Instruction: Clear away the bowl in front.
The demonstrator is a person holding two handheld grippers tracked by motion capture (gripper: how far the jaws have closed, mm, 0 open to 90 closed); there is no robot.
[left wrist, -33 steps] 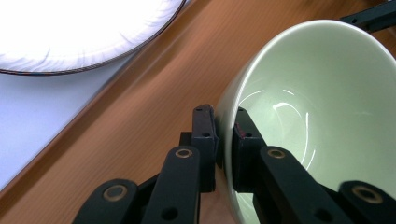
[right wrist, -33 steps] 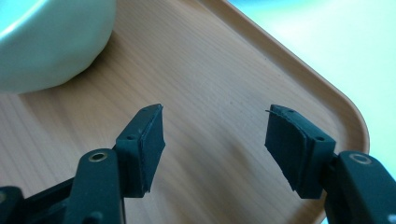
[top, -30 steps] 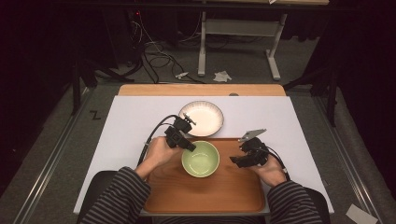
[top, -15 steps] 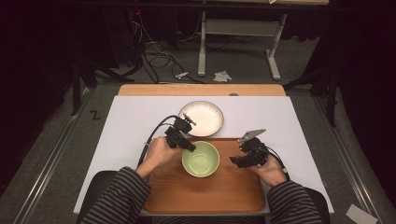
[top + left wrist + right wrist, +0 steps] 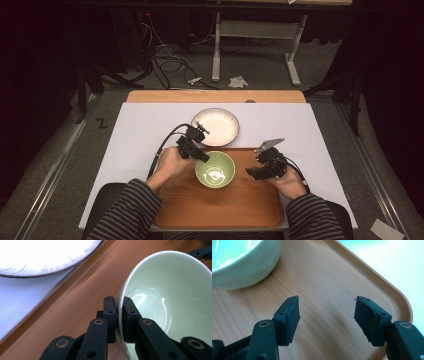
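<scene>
Green bowl point(image 5: 215, 170) sitting on wooden tray point(image 5: 220, 207), toward its far edge, same spot as second ago. Left gripper point(image 5: 120, 305) clamping bowl's rim, one jaw inside, one outside, pinched tight, hand not shifting. Right gripper point(image 5: 327, 312) hovering over bare tray just beside bowl, jaws standing wide apart, gripping nothing, unmoved too. White plate point(image 5: 215, 126) lying beyond tray on white table point(image 5: 140, 130), unchanged.

Bowl point(image 5: 215, 170) on tray point(image 5: 220, 210), before plate point(image 5: 216, 126)
</scene>
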